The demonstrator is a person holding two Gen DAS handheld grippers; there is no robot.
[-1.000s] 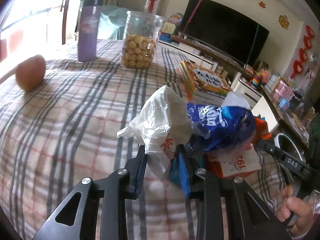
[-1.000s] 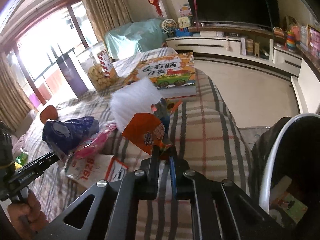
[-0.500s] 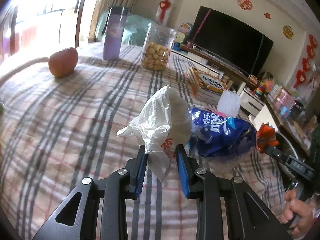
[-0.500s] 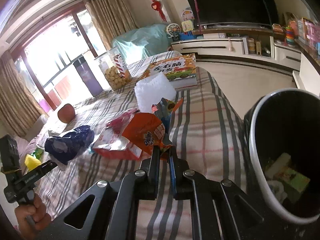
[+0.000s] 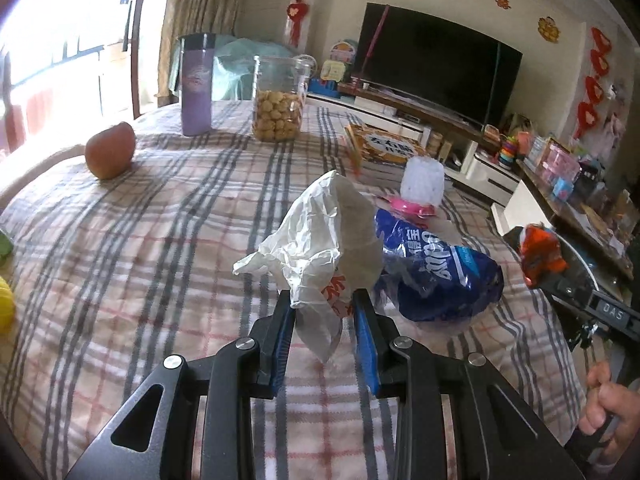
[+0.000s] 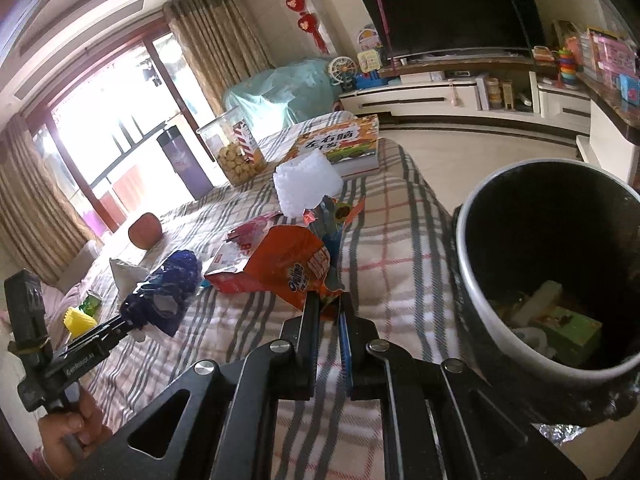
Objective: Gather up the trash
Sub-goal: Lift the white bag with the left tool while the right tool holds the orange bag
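My left gripper (image 5: pixel 323 300) is shut on a crumpled white plastic bag (image 5: pixel 320 248) together with a blue snack bag (image 5: pixel 436 272), held above the plaid table (image 5: pixel 160 240). My right gripper (image 6: pixel 329 304) is shut on an orange snack wrapper (image 6: pixel 288 272), held left of a black trash bin (image 6: pixel 552 248) that stands beside the table and holds some trash. The orange wrapper (image 5: pixel 540 252) and right gripper show at the right in the left wrist view. The blue bag (image 6: pixel 168 292) and the white bag (image 6: pixel 122 272) show at the left in the right wrist view.
On the table are an apple (image 5: pixel 110 152), a purple tumbler (image 5: pixel 196 84), a cookie jar (image 5: pixel 278 100), a book (image 5: pixel 384 148), a white foam piece (image 5: pixel 422 180), a pink wrapper (image 5: pixel 408 208) and a red-and-white packet (image 6: pixel 232 256). A yellow item (image 6: pixel 78 318) lies at the near-left edge.
My left gripper has lifted the white and blue bags and pulled back. My right gripper has carried the orange wrapper toward the bin, which is now larger in view.
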